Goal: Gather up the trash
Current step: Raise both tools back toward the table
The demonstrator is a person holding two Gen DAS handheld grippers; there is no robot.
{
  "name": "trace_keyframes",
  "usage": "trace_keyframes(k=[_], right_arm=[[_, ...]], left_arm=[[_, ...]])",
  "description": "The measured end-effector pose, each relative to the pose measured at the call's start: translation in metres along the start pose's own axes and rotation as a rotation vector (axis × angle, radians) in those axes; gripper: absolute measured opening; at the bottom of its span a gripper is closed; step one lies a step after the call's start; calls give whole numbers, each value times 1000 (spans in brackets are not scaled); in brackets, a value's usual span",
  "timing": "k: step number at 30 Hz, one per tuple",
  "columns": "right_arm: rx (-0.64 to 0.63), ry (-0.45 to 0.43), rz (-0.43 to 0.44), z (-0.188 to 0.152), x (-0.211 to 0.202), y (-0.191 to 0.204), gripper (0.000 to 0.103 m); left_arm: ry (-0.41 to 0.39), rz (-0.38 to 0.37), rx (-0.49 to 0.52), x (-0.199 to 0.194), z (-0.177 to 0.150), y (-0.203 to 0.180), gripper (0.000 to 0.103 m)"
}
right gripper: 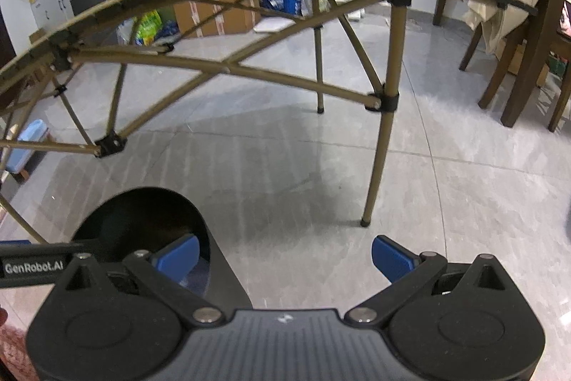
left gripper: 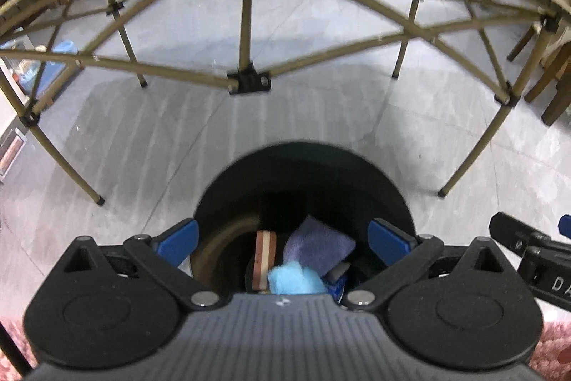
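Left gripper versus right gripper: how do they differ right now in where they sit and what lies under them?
The left gripper hangs right over the black bin, with a purple cloth and a light blue piece below it; the right gripper sits beside the bin, over bare grey floor. Between the left fingers lies trash in the bin; between the right, only tiles. Both stand wide open, holding nothing.
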State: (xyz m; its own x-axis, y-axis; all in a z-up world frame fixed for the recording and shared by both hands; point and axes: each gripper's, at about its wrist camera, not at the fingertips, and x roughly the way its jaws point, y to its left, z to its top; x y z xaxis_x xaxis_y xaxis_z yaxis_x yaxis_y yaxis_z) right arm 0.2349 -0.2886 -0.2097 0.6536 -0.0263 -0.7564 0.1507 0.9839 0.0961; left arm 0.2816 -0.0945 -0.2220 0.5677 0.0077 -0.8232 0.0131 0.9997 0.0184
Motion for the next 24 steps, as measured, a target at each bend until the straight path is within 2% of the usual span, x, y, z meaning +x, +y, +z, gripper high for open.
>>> trace_keyframes(k=[6,14,24], right_arm=[[1,-83,51,8,-20,5,103],[-1,-210,92,29,-51,14,103],[-9,-337,120,75,-78,27,103]], left_arm=[[-111,-18,-24,-32,9,14,103],[-188,-36,-58,-65,22,31,103],[-312,-35,-56,-107,57,47,103]])
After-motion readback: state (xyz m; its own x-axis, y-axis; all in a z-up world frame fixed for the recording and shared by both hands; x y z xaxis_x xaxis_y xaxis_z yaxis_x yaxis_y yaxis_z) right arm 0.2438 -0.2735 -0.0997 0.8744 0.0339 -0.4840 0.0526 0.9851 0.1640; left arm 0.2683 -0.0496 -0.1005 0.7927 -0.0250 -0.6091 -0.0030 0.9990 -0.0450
